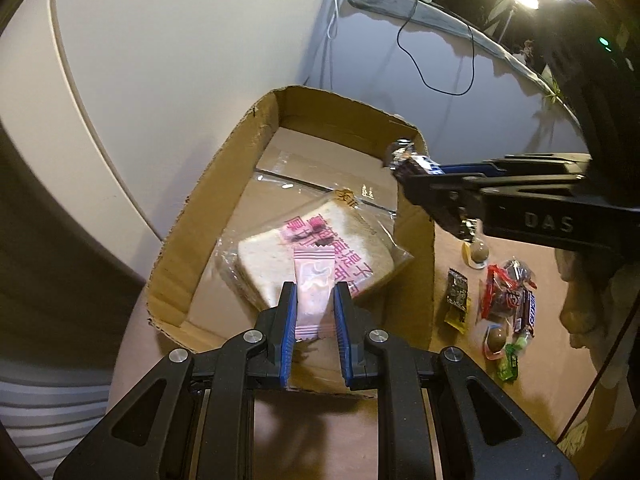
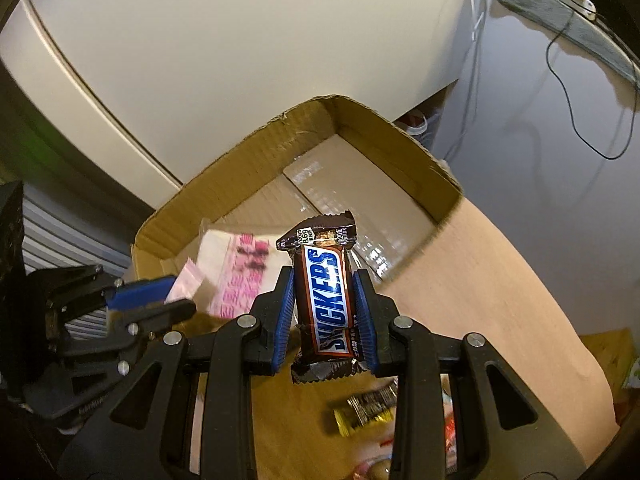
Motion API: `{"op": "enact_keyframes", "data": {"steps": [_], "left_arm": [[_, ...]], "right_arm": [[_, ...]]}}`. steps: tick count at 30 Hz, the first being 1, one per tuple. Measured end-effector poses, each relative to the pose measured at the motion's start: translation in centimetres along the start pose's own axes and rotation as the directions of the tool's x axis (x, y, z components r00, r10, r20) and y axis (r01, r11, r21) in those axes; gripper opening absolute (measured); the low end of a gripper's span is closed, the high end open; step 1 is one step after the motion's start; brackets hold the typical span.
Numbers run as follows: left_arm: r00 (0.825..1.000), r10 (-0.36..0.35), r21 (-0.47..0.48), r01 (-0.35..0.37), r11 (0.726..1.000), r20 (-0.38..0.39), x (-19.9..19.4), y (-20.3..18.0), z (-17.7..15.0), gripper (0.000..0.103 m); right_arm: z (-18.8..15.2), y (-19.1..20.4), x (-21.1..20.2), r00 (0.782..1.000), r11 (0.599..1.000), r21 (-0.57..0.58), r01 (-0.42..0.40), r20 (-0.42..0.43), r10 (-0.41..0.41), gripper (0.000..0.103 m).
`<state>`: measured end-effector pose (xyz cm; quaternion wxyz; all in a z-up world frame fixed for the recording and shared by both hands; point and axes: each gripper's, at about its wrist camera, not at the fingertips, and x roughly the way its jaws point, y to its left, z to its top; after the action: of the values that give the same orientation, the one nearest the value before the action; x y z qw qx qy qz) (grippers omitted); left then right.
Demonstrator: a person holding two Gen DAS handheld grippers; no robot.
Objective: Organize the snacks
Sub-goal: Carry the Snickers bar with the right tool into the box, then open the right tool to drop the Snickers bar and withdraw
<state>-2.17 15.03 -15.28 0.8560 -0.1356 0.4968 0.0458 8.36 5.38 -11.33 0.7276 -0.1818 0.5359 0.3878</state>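
In the box [image 1: 224,184] I see only the bread [image 1: 320,256]; my left gripper [image 1: 315,312] pinches a pink sachet [image 1: 314,292] above it, my right gripper [image 2: 324,304] pinches a Snickers [image 2: 326,300], and a pile [image 1: 506,304] waits beside the box.

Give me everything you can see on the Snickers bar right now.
The Snickers bar is a small brown glossy wrapper with the blue-and-white logo running lengthwise and crimped, jagged ends. It stands roughly upright, clamped across its width in the jaws of the right gripper, both blue pads pressing its sides. Its top end juts past the fingertips, over the near part of the open cardboard box. Nothing else touches it.
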Motion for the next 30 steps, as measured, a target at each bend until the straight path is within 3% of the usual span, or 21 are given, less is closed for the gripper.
{"op": "enact_keyframes", "data": {"steps": [13, 15, 17, 19, 30], "left_arm": [[1.000, -0.007, -0.022, 0.007, 1.000, -0.001, 0.1, 0.5, 0.2, 0.019], [1.000, -0.005, -0.024, 0.005, 1.000, -0.005, 0.2, 0.5, 0.2, 0.021], [1.000, -0.005, -0.026, 0.005, 1.000, -0.004, 0.1, 0.5, 0.3, 0.029], [1.000, -0.008, -0.027, 0.008, 1.000, -0.002, 0.0, 0.5, 0.3, 0.032], [0.999, -0.034, 0.008, 0.034, 0.999, 0.012, -0.9, -1.2, 0.4, 0.034]], "right_arm": [[1.5, 0.9, 1.6, 1.000, 1.000, -0.015, 0.008, -0.015, -0.008, 0.031], [1.5, 0.9, 1.5, 1.000, 1.000, -0.011, 0.003, -0.013, -0.003, 0.037], [1.6, 0.9, 1.4, 1.000, 1.000, -0.011, 0.007, -0.005, -0.007, 0.058], [1.7, 0.9, 1.2, 1.000, 1.000, -0.011, 0.016, 0.010, -0.016, 0.063], [0.4, -1.2, -1.1, 0.999, 0.999, 0.028, 0.041, 0.028, -0.042, 0.066]]}}
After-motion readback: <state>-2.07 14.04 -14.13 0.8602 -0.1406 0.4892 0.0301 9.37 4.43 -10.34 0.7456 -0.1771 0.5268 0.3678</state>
